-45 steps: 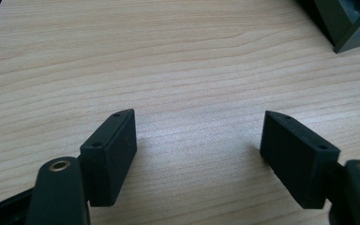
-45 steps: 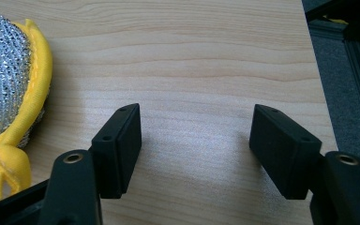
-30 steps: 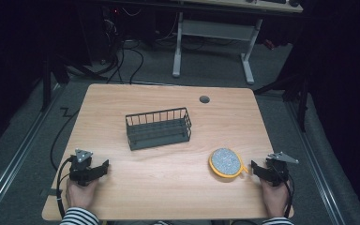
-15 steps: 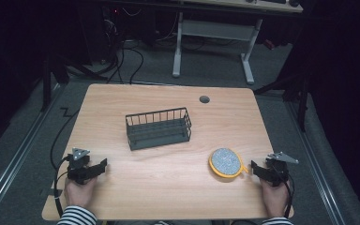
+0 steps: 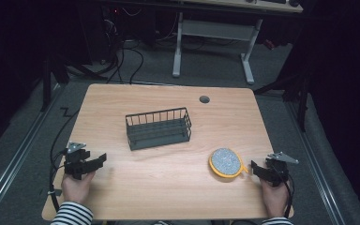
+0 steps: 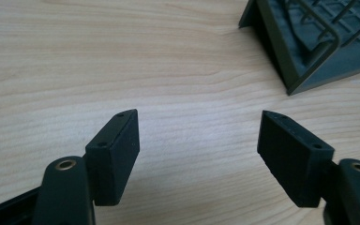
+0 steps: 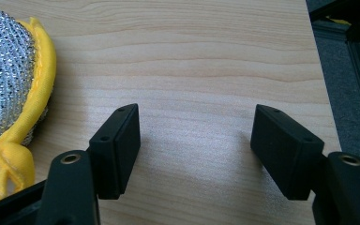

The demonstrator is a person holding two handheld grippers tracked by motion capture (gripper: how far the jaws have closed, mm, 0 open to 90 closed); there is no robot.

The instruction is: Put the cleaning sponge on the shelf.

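The yellow-rimmed scrubber (image 5: 225, 162) lies flat near the counter's (image 5: 168, 187) right edge, just left of my right gripper (image 5: 258, 170), which stands wide and empty; my left gripper (image 5: 96, 161), closing slightly on nothing, sits well apart.

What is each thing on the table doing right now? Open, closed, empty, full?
Left gripper: open, nothing between the jaws, which have just been closing a little.
Right gripper: open, nothing between the jaws, next to the scrubber.
Wire basket: upright in the middle of the table, looks empty.
Round scrubber: lying flat on the table, silver side up, yellow rim, not held.
Table: holds the basket and the scrubber.
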